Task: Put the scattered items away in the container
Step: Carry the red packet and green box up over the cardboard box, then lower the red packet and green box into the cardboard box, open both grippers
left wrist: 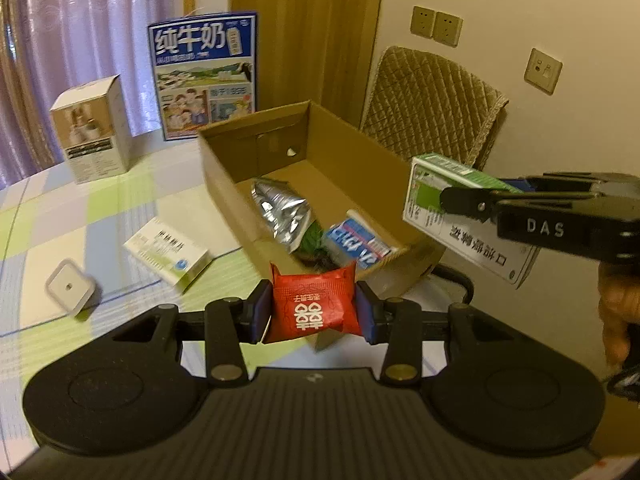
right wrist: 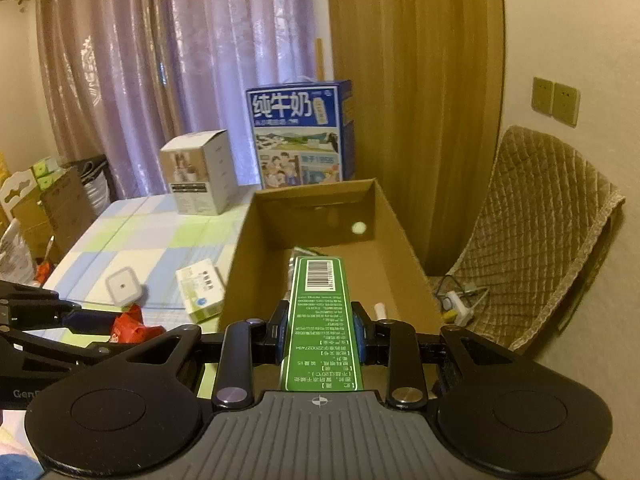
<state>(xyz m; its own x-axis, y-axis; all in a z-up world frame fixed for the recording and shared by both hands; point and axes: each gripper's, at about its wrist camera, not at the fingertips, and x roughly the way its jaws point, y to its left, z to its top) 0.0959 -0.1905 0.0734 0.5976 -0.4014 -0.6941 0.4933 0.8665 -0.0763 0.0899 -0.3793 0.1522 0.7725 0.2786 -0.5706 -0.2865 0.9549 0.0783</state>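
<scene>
The left gripper [left wrist: 314,312] is pinching a red packet [left wrist: 316,306] while the right gripper [right wrist: 320,334] is clamping a green box [right wrist: 320,320] above the cardboard box [right wrist: 400,240]

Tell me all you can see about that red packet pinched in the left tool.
The red packet is a small, glossy, pillow-shaped wrapper with crimped, zigzag ends and white Chinese characters, seen upside down. The left tool is shut on it, one blue pad pressed on each side. It hangs in the air, just short of the near corner of the cardboard box. Nothing else touches it.
</scene>
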